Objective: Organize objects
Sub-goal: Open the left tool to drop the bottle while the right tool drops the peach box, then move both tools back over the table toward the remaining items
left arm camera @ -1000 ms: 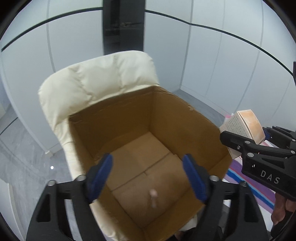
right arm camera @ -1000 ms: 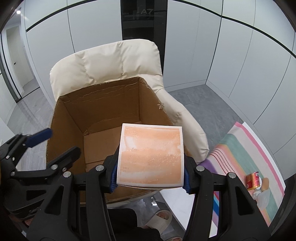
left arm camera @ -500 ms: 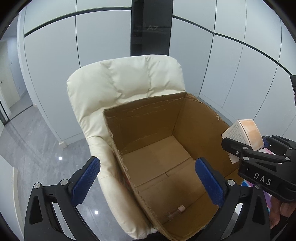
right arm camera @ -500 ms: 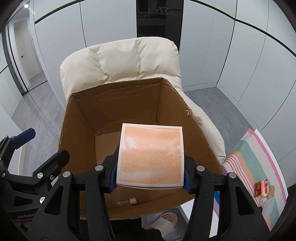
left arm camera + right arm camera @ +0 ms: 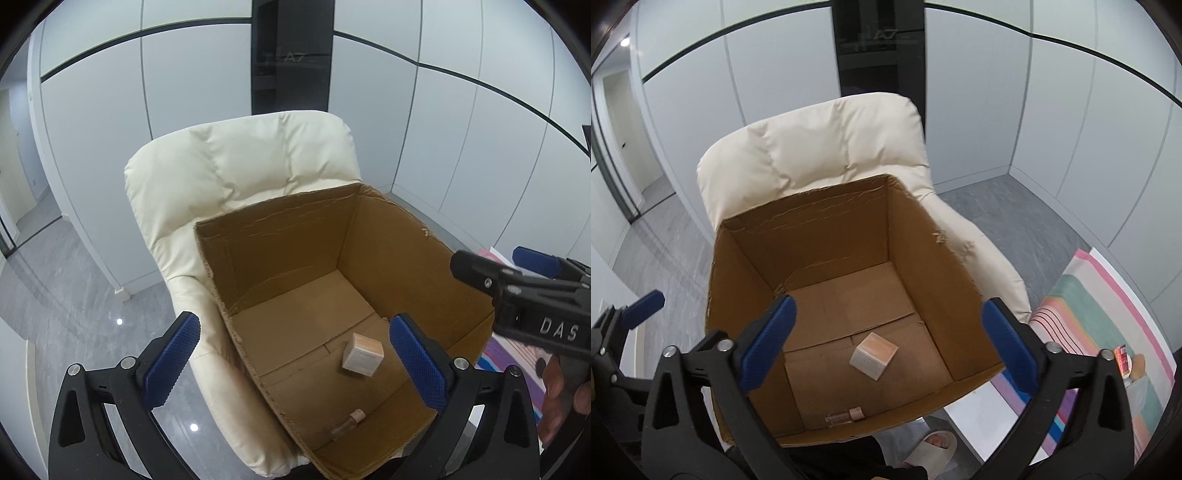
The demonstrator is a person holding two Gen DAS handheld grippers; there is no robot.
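We are opening the right claw (image 5: 886, 332) above the cardboard box (image 5: 923, 236), the small orange carton (image 5: 873, 354) lying inside, left claw (image 5: 295, 362) gaping empty; next, fetching another item.

I read "DAS" in pale capitals on the black body of the right gripper (image 5: 532, 266) where it crosses my left wrist view. On the dark panel (image 5: 291, 55) between the white wall panels behind the chair, "A7" shows faintly in grey; from the right wrist view the same mark on that panel (image 5: 882, 35) is blurred and barely legible. The small peach box (image 5: 362, 354) lying in the cardboard box has fine print on its white side, too small for me to read.
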